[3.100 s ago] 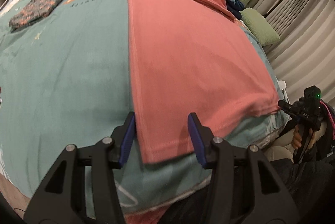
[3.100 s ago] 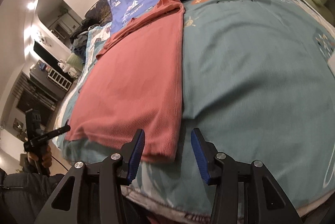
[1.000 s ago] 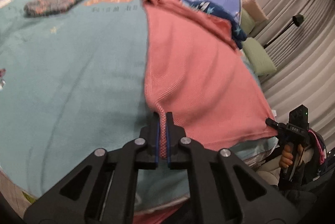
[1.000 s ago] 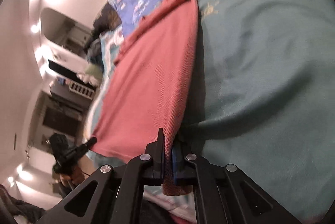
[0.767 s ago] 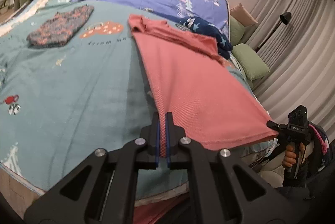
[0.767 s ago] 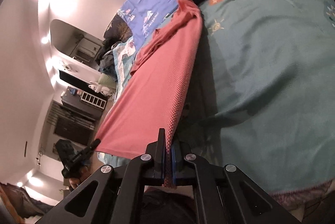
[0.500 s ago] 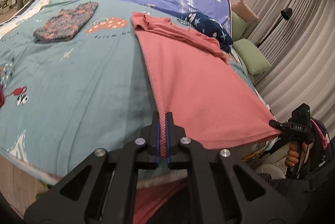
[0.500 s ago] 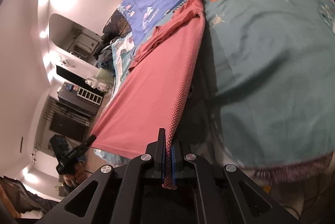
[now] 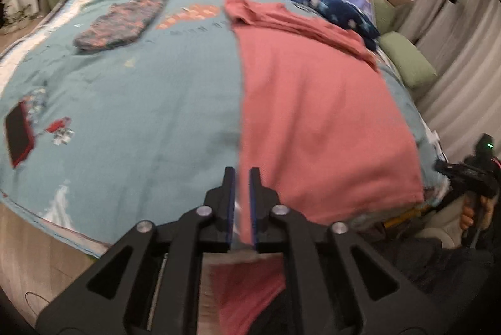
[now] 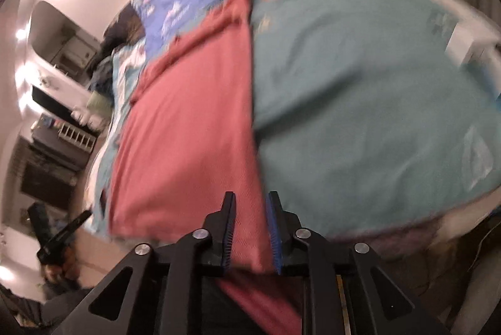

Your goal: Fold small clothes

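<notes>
A salmon-pink shirt lies flat on the teal bedspread, neck end far, hem hanging over the near bed edge. My left gripper is at its near left corner. The jaws are opening, and the hem edge hangs loose in the narrow gap. In the right wrist view the shirt runs up the left of the bedspread. My right gripper is at the near right corner. Its jaws are opening too, with slack cloth between them and the pads off it. Both pictures are blurred.
A folded patterned garment lies at far left, a navy star-print garment beyond the shirt, and a dark red-edged slab at the left. Green pillows and curtains are to the right, and floor lies below the bed edge.
Both grippers were shut on the shirt's lower corners, holding the hem up taut. Now their jaws have parted and the shirt has dropped flat. Both have drawn back and risen a little.
</notes>
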Available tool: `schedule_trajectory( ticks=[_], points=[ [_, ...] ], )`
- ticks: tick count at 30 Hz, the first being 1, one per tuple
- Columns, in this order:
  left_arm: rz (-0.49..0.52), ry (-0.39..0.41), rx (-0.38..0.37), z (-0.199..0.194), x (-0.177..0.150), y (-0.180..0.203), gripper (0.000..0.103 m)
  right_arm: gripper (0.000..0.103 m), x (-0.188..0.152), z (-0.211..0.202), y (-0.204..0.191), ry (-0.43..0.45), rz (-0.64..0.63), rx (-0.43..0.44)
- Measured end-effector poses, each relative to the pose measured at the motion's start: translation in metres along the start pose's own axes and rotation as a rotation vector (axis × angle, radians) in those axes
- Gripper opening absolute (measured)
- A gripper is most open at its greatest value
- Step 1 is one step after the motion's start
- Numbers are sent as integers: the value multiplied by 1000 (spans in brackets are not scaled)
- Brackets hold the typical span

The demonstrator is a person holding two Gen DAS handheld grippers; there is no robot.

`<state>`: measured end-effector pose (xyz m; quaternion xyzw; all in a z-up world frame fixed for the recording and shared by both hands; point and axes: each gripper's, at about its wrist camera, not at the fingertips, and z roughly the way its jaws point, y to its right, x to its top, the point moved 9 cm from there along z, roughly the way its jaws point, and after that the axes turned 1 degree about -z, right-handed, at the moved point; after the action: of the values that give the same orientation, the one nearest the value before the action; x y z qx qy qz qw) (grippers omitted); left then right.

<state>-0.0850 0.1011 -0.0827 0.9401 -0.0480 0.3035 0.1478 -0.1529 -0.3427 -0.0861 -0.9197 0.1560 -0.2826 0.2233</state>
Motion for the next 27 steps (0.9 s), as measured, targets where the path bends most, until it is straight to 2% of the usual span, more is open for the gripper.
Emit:
schedule_trajectory(
  ticks=[1, 3, 5, 7, 9, 11, 16, 18, 21, 25, 27],
  points=[
    [2, 35, 21, -4, 12, -4, 26, 31, 10, -5, 0, 33, -18, -20],
    [28, 99, 43, -8, 36, -3, 34, 36, 38, -10, -9, 96, -91, -53],
    [79, 144, 43, -3, 66, 8, 38, 39, 61, -4, -19, 119, -150, -61],
    [123, 153, 25, 14, 94, 24, 41, 39, 94, 12, -29, 127, -171, -48],
    [168, 138, -11, 37, 122, 47, 42, 39, 120, 25, -35, 135, -173, -11],
    [207, 106, -80, 63, 150, 77, 43, 39, 152, 43, -37, 141, -153, 20],
    [294, 32, -245, 126, 216, 178, 57, 39, 209, 87, -24, 133, -85, 19],
    [333, 15, -264, 152, 238, 218, 57, 39, 224, 102, -16, 120, -75, 2],
    [396, -43, -300, 197, 261, 269, 59, 39, 253, 127, -4, 86, -42, 25],
    [446, -113, -297, 259, 274, 314, 59, 39, 295, 153, 17, 56, 65, 91],
    [451, -143, -301, 279, 275, 324, 59, 39, 315, 169, 27, 33, 116, 123]
  ],
)
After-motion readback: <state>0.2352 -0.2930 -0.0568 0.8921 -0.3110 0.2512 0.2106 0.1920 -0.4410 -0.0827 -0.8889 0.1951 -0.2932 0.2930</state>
